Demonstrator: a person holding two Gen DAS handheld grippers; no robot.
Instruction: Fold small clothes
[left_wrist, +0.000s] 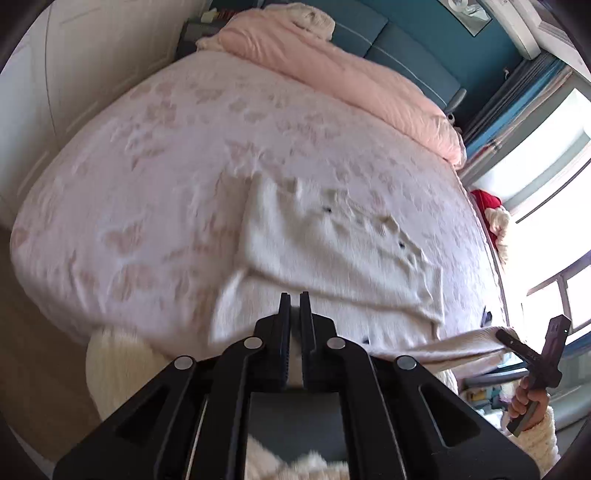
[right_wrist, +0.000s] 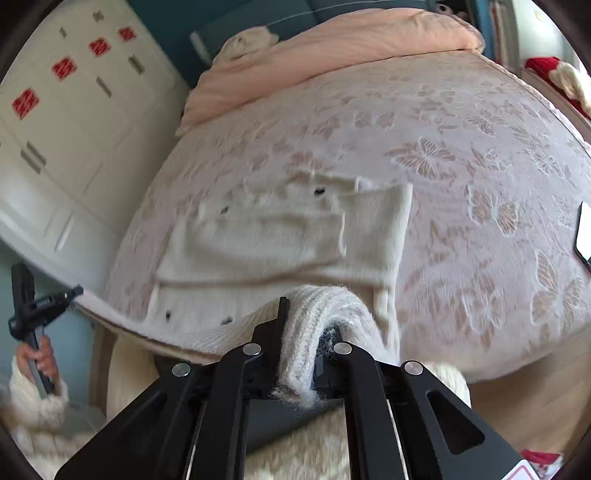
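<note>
A cream knit cardigan (left_wrist: 332, 251) (right_wrist: 277, 236) with dark buttons lies on the bed, its near hem lifted off the sheet and stretched between both grippers. My left gripper (left_wrist: 294, 297) is shut on one corner of the hem, with white knit showing between its fingers. My right gripper (right_wrist: 308, 314) is shut on the other corner, and the ribbed edge drapes over it and hides the right finger. Each gripper also shows at the edge of the other view: the right gripper (left_wrist: 502, 335) and the left gripper (right_wrist: 77, 290), both pulling the hem taut.
The bed (left_wrist: 147, 166) (right_wrist: 461, 147) has a pink butterfly-pattern sheet. A peach duvet (left_wrist: 351, 81) (right_wrist: 351, 40) is bunched at the headboard. A phone (right_wrist: 583, 236) lies at the right edge. A white wardrobe (right_wrist: 55, 110) stands on the left, and a window (left_wrist: 546, 155) lies beyond the bed.
</note>
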